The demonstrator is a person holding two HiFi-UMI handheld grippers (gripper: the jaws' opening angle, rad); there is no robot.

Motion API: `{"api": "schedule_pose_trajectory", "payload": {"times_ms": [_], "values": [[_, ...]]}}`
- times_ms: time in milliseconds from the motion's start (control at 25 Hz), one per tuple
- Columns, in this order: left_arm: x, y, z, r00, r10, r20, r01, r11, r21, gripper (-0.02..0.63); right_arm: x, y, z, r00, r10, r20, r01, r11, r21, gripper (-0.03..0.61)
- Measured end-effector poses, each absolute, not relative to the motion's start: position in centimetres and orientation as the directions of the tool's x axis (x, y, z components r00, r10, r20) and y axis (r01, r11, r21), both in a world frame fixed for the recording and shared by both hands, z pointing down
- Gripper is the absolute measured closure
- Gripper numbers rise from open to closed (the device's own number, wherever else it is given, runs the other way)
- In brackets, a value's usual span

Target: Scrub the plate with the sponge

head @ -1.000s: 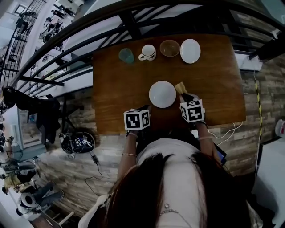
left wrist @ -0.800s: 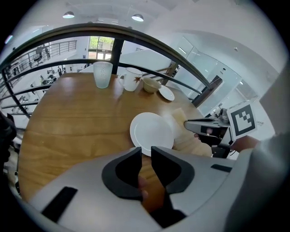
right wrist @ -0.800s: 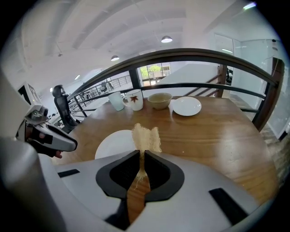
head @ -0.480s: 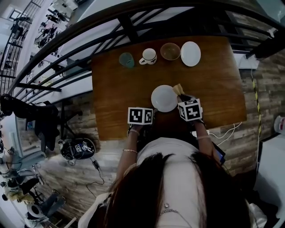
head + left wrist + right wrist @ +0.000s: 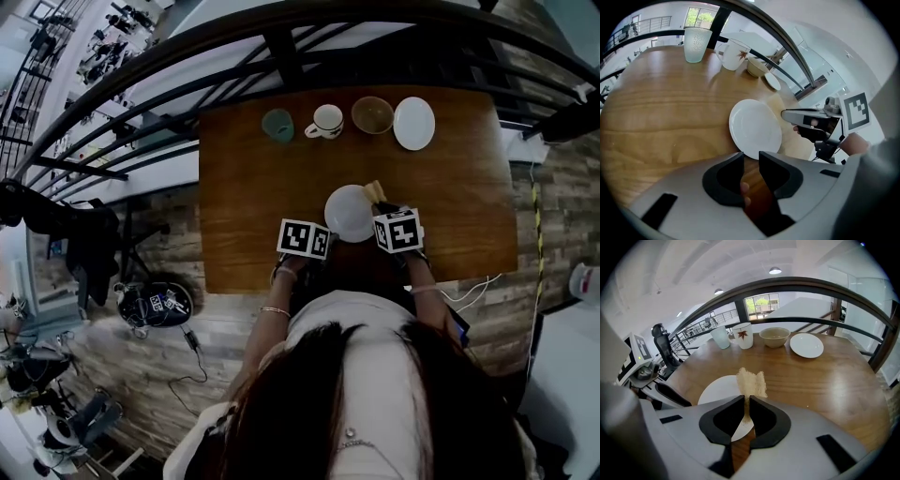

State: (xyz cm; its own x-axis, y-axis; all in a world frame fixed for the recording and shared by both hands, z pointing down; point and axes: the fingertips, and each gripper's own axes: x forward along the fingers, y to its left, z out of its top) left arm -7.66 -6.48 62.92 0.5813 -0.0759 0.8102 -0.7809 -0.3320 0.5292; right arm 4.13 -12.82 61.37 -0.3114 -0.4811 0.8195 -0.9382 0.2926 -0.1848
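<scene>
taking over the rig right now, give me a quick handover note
Left tongs: slightly apart, empty, tips at the near rim of the plate.
Right tongs: shut on the sponge, held at the plate's right edge.
The plate lies on the table, close to the person.
Done: sponge is in hand.
Left: probably steady the plate, then scrub its face with the sponge.

The body of the right gripper (image 5: 746,400) covers the near part of the plate (image 5: 716,389), and its jaws hide the lower end of the sponge (image 5: 751,381).
</scene>
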Motion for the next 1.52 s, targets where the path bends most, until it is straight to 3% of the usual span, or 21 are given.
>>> {"api": "schedule_pose_trajectory", "payload": {"times_ms": [680, 1520], "values": [[-7.6, -5.4, 65.0, 0.594, -0.017, 0.804, -0.772, -0.292, 0.565, 0.523, 2.4, -13.9, 62.8, -0.319, -0.403, 0.858, -0.925, 0.33, -0.189, 0.52], [-7.7, -5.9, 65.0, 0.621, -0.058, 0.781, -0.772, -0.216, 0.598, 0.523, -7.2, -11.6, 63.5, -0.491, -0.189, 0.851, -0.746, 0.596, -0.298, 0.52]]}}
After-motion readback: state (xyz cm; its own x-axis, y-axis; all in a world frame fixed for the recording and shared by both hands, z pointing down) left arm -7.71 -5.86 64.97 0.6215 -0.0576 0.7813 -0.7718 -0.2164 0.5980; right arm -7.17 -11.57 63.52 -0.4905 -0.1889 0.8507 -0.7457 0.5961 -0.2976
